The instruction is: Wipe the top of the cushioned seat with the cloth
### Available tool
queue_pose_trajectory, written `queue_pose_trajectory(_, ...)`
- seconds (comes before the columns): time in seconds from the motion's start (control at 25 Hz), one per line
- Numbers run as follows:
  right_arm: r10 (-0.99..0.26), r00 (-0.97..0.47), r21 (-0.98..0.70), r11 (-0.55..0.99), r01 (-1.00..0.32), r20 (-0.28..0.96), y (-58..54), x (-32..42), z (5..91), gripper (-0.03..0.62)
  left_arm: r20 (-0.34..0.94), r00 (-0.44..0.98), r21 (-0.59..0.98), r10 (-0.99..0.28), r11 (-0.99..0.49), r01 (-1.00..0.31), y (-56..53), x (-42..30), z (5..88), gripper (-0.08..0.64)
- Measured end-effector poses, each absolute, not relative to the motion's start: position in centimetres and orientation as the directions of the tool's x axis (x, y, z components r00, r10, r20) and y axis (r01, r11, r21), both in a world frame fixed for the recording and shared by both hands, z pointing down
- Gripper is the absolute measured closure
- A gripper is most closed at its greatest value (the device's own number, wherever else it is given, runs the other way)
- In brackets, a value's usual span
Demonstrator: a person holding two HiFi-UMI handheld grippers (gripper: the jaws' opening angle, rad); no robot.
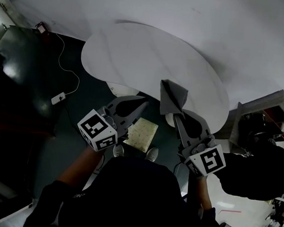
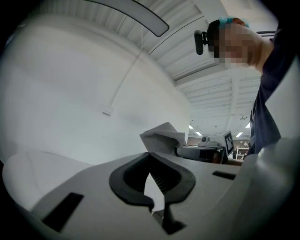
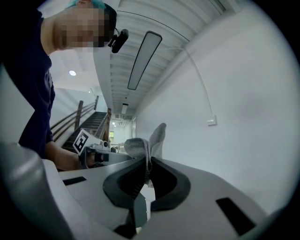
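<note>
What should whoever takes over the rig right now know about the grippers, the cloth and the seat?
Right gripper: shut on the cloth, which sticks up from its jaws, over the seat's near edge and apparently not touching it.
Left gripper: shut, empty, close beside the right one.
Seat: white top, just ahead of both grippers.
Done: cloth is in grip. Whether any wiping has happened can't be told.
Left: lower the cloth onto the seat and wipe its top.
</note>
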State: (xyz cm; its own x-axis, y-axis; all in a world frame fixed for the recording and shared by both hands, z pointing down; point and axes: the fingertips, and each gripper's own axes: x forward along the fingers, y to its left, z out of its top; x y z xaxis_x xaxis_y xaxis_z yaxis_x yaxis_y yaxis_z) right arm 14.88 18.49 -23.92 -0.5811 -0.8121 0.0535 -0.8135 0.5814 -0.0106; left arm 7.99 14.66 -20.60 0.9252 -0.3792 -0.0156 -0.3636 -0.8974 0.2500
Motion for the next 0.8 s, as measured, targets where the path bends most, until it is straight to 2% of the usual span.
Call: queue_pose_trajectory(0.8, -0.804, -0.590, -0.016, 0.591, -0.807, 0.078, 18.18, 15.17, -23.00, 0.561, -0.021, 0.923, 0.271, -0.383, -0.891, -0.363, 14.94, 8.88, -19.99, 0.554)
